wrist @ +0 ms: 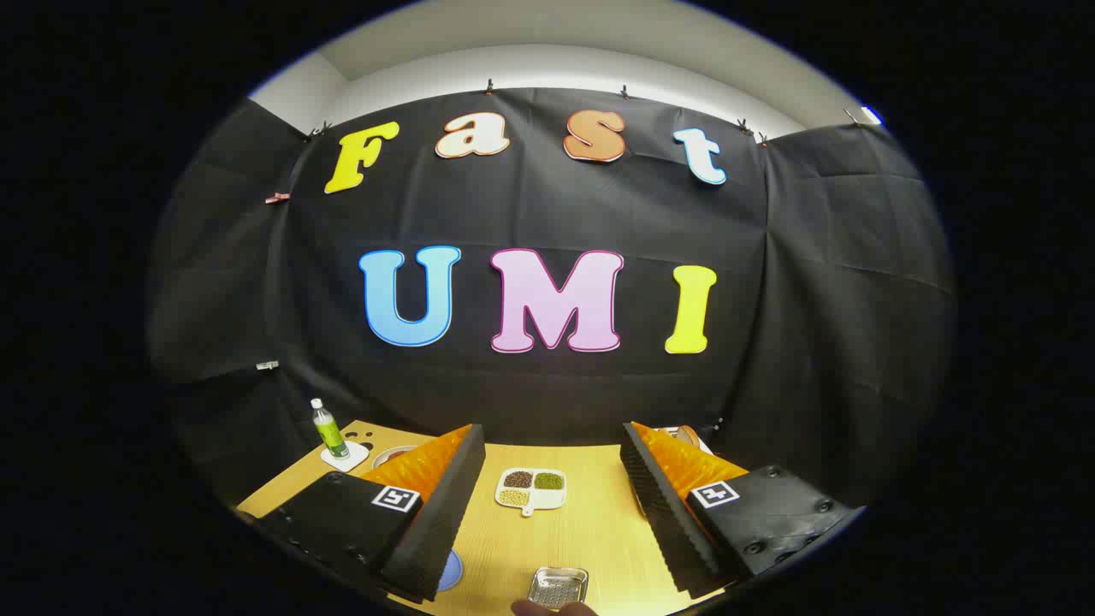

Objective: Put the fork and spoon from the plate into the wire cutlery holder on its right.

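Fork, spoon and wire holder cannot be made out ahead of the black-padded orange gripper [547, 505], its jaws wide and empty above the wooden table [590, 530], so nothing looks moved yet.

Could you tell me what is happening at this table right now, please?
A person is holding a claw above a wooden table, fingers spread wide and gripping nothing. Between the fingers, farther along the table, sits a white divided dish of beans and grains. A small metal tray lies nearer, with part of a hand just below it. A green bottle stands on a white coaster beyond the left finger. I cannot make out the fork, spoon or holder, so nothing looks picked up yet.
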Action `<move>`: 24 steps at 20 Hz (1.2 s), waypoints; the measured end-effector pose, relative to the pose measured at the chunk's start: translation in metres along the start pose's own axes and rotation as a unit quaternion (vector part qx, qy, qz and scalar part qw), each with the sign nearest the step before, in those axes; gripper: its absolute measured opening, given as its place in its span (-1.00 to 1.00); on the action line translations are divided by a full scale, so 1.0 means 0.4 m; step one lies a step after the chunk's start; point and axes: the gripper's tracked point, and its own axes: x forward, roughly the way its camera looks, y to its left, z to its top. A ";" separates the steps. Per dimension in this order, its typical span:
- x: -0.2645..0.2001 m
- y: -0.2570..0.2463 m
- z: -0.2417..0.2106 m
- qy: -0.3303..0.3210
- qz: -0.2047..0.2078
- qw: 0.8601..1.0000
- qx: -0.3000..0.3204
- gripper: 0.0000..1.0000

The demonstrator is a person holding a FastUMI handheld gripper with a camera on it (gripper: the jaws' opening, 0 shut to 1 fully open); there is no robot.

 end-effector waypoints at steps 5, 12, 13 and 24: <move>-0.007 0.024 -0.036 0.014 0.004 1.000 -0.007 0.98; -0.022 0.042 -0.098 0.047 0.003 0.999 -0.005 0.98; -0.021 0.041 -0.107 0.051 0.003 0.999 -0.005 0.97; -0.042 0.088 -0.192 0.104 0.031 0.994 0.010 0.98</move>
